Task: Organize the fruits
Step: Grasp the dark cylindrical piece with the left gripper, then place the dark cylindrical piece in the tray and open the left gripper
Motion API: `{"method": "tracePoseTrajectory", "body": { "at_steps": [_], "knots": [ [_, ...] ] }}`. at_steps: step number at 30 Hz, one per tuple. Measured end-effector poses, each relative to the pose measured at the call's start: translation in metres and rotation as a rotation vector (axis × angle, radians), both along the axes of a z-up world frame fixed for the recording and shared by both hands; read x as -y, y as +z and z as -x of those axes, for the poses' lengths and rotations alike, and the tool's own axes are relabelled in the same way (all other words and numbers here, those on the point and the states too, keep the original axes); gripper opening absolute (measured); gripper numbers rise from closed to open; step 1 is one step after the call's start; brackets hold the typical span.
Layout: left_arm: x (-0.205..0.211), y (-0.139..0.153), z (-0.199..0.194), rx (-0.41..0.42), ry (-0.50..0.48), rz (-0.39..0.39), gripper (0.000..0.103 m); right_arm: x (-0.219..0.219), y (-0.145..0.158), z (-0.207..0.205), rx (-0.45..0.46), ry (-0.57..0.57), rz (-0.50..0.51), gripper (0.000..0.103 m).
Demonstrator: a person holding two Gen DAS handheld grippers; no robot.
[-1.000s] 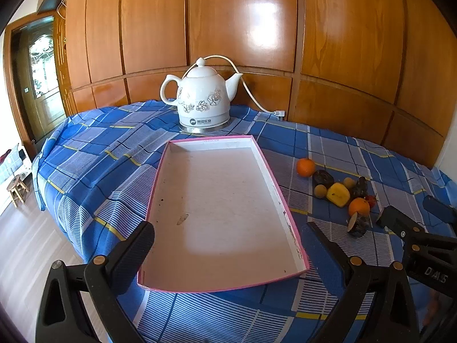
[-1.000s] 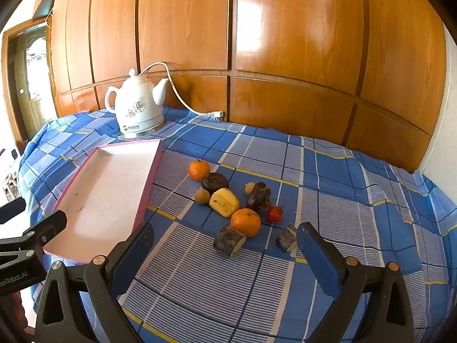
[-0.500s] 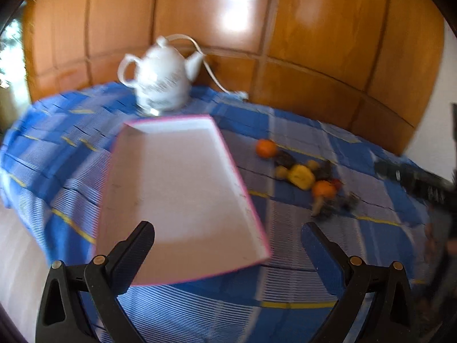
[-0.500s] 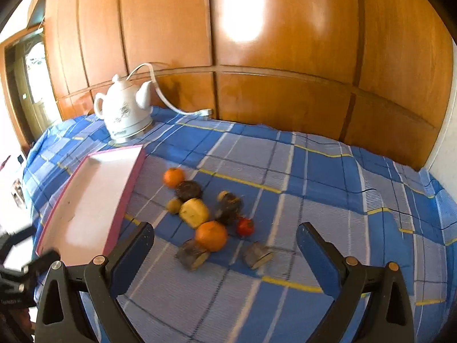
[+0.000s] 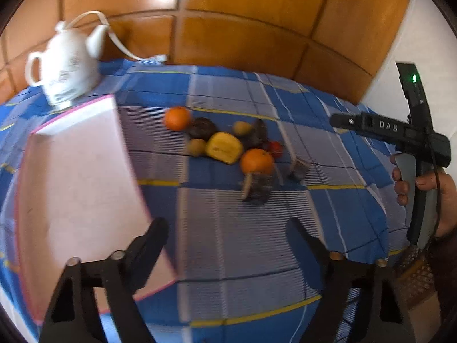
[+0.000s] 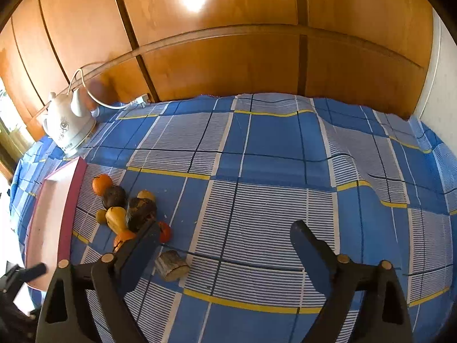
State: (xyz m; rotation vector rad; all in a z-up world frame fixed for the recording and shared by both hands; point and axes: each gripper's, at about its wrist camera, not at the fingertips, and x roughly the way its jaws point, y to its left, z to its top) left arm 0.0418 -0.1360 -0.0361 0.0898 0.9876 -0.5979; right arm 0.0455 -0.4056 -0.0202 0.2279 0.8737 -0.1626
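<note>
Left wrist view, blurred. White teapot (image 5: 64, 75) far left at the back of the table, cord (image 5: 122, 48) running to the wood wall (image 5: 242, 28). Pink-rimmed tray (image 5: 77, 177) just in front of the teapot, lying on the blue checked cloth (image 5: 257, 243). Fruit pile sits right of the tray, apart from it, near the middle: orange (image 5: 177, 118) at the pile's left, dark round fruit (image 5: 204, 127) beside it, yellow fruit (image 5: 224, 147) in the centre, second orange (image 5: 256, 161) right of that, small red fruit (image 5: 275, 147) behind it, cut brown piece (image 5: 257, 187) in front, another brown piece (image 5: 298, 167) to its right.

Left tongs (image 5: 225, 234) hang over the cloth at the tray's right edge, jaws apart and closing, nothing between them.

Far right, a hand (image 5: 428, 188) grips the handle of the other tool.

Right wrist view: the pile is at the left, close to the left finger. Right tongs (image 6: 224, 237) hover over bare cloth right of the fruit, jaws apart and closing, nothing between them. One cut brown piece (image 6: 172, 265) lies just beside the left finger; whether they touch, can't tell.
</note>
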Motion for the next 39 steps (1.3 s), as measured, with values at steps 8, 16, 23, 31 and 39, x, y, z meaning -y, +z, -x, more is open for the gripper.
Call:
{"method": "tracePoseTrajectory", "body": {
  "at_steps": [8,16,23,31,39],
  "knots": [
    [0.06,-0.025,-0.022,-0.006,-0.077,-0.074,0.069,-0.012,-0.007,-0.011,-0.045,0.075,-0.068,0.082],
    [0.065,-0.052,-0.038,-0.063,-0.079,-0.054,0.027,-0.038,-0.028,-0.023,-0.146,0.197,-0.058,0.081],
    [0.041,-0.042,-0.022,-0.034,-0.052,-0.003,0.027,-0.052,-0.022,-0.02,-0.088,0.264,-0.052,0.069],
    [-0.011,-0.003,-0.007,0.048,0.031,0.083,0.027,-0.109,-0.034,-0.03,-0.093,0.452,0.02,0.052],
    [-0.08,0.012,-0.049,0.085,0.254,0.076,0.027,-0.117,-0.058,-0.043,-0.146,0.463,0.088,0.052]
  ]
}}
